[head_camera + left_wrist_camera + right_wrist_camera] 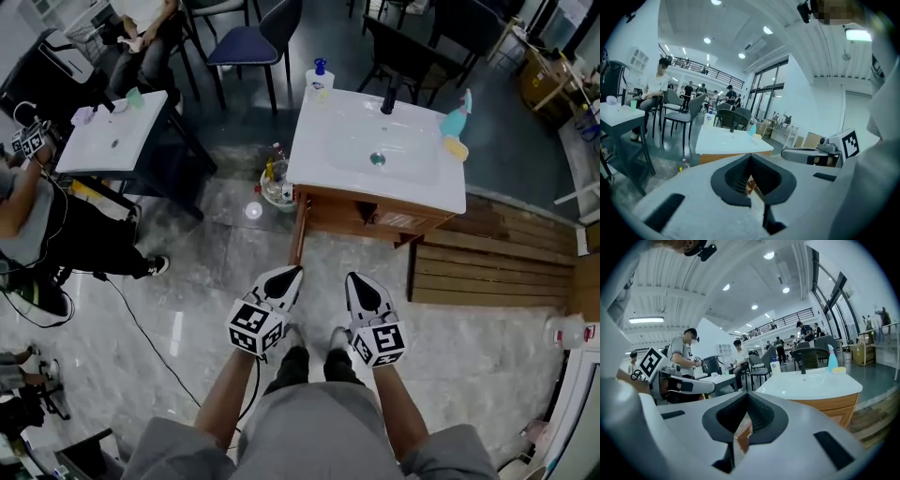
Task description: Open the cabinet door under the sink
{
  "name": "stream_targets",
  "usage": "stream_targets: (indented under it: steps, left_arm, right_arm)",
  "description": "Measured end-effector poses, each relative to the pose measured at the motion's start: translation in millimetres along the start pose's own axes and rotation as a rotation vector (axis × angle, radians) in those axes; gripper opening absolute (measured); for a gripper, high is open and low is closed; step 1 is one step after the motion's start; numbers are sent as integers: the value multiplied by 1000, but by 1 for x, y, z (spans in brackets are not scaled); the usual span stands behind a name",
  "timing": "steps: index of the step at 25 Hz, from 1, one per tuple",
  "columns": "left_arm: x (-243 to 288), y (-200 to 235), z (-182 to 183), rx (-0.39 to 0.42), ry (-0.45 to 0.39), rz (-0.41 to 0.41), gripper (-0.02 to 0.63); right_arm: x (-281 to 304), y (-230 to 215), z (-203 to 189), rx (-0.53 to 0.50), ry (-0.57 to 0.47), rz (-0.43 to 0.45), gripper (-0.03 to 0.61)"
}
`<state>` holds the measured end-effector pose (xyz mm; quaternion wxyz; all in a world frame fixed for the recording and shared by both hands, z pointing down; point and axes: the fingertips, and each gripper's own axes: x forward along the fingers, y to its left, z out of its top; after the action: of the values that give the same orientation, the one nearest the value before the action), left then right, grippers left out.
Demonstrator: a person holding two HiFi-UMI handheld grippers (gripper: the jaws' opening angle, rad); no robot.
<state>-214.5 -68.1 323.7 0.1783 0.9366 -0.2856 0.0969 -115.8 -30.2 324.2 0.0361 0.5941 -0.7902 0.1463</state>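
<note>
The white sink top (375, 150) sits on a wooden cabinet (375, 216) ahead of me. Its left door (298, 234) stands swung out toward me, seen edge-on. My left gripper (292, 274) and right gripper (355, 280) hang side by side above the floor in front of the cabinet, apart from the door. Both are shut with nothing between their pads. In the left gripper view the closed jaws (751, 161) point at the sink top (731, 140). In the right gripper view the closed jaws (747, 398) frame a strip of the wooden door (743, 439) below the sink top (811, 383).
A soap bottle (320, 80), a black faucet (389, 97) and a blue bottle with a yellow sponge (457, 127) stand on the sink. Bottles in a bowl (274, 180) sit on the floor at its left. Wooden planks (487, 267) lie at right. A second sink table (112, 136), chairs and seated people are at left.
</note>
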Motion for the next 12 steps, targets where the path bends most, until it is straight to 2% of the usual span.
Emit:
stream_targets:
  steps: [6,12]
  left_arm:
    - [-13,-37,57,74,-79,13,6]
    - [-20,-62,93,118,-158,32,6]
  right_arm:
    - [-25,3,55,-26,-75,10,9]
    - [-42,6,97,-70,-136,25,8]
